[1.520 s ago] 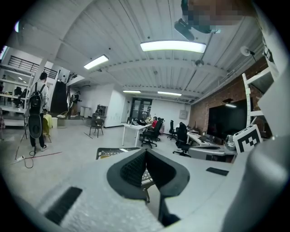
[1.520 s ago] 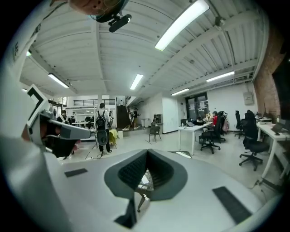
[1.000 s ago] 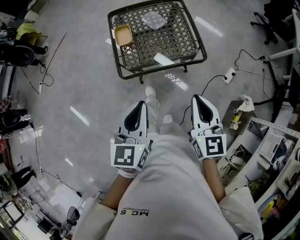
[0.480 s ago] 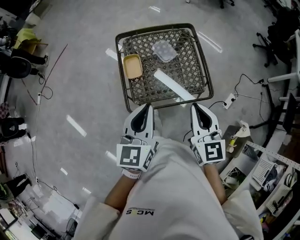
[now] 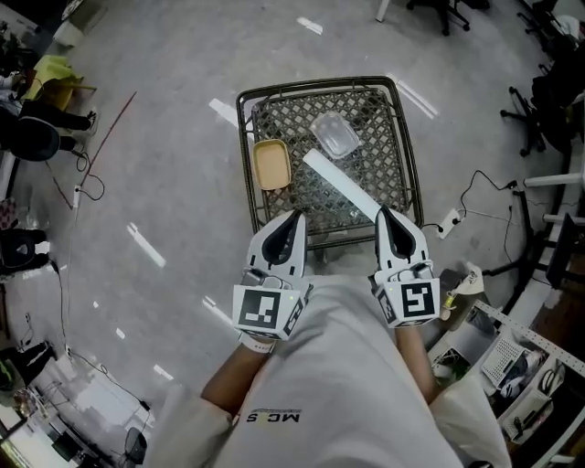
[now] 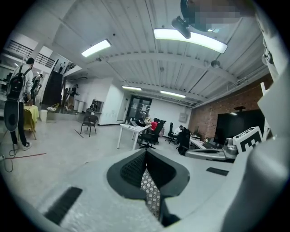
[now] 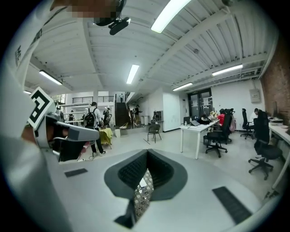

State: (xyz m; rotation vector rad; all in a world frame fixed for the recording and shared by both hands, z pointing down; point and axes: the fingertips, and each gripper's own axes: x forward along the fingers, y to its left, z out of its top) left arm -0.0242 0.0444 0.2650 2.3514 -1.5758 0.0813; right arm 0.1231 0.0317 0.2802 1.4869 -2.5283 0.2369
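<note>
We held the left gripper point(image 5: 294, 219) and right gripper point(image 5: 385, 216), both closed and empty, above the near edge of a wire-mesh worktop point(image 5: 315, 86) bearing a tan tray point(image 5: 271, 164), clear tub point(image 5: 335, 135) and white strip point(image 5: 340, 186).

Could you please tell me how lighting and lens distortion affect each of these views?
Head view: sharp, with glare streaks on the glossy floor and a bright streak across the wire-mesh table. Left gripper view: strong fisheye bending, dark corners, blown-out ceiling lamp. Right gripper view: the same curvature and vignette, bright strip light overhead.
</note>
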